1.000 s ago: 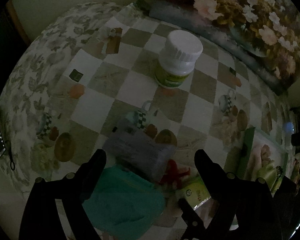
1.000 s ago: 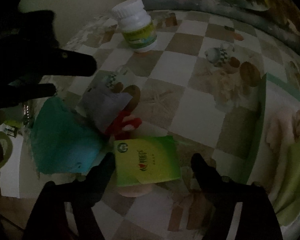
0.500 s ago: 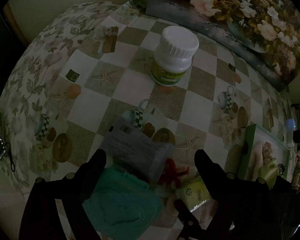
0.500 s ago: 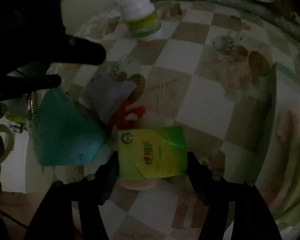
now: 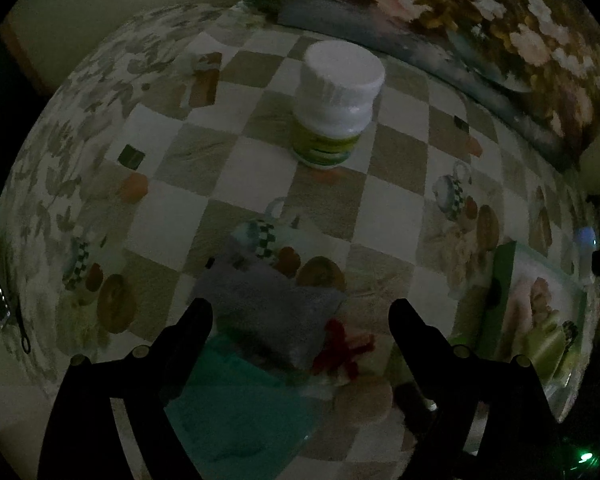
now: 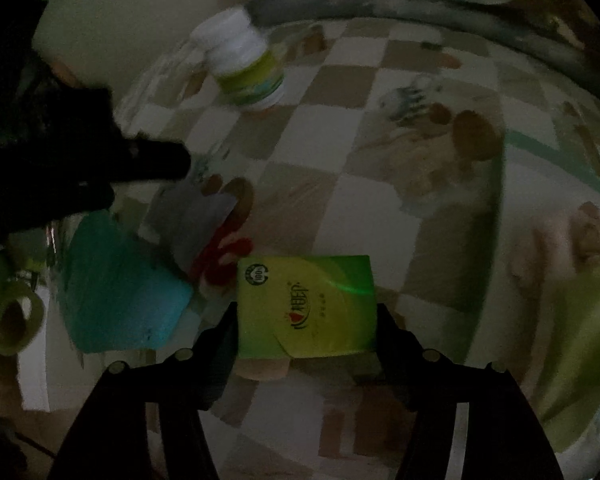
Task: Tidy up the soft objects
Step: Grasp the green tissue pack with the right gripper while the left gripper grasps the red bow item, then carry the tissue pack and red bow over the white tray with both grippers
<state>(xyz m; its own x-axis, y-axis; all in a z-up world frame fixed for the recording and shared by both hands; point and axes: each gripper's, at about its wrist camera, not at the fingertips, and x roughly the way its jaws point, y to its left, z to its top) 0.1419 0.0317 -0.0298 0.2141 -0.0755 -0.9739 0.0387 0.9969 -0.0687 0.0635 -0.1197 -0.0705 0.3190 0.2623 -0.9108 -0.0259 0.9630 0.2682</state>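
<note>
Green tissue pack [image 6: 306,306] sits between our right gripper [image 6: 306,322]'s closing jaws, both fingers at its sides. Our left gripper [image 5: 300,316] hangs wide and empty over the grey cloth [image 5: 272,308] and teal cloth [image 5: 236,404]. Sorting looks barely begun; everything lies clustered.

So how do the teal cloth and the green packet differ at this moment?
The teal cloth lies loose on the tablecloth with nothing gripping it; the green packet sits between the fingers of the right hand-held gripper, whose jaws are closing. The teal cloth is plain and rumpled; the green packet is flat, glossy and printed. The gray pack overlaps the teal cloth, not the green packet. Both look soft.
</note>
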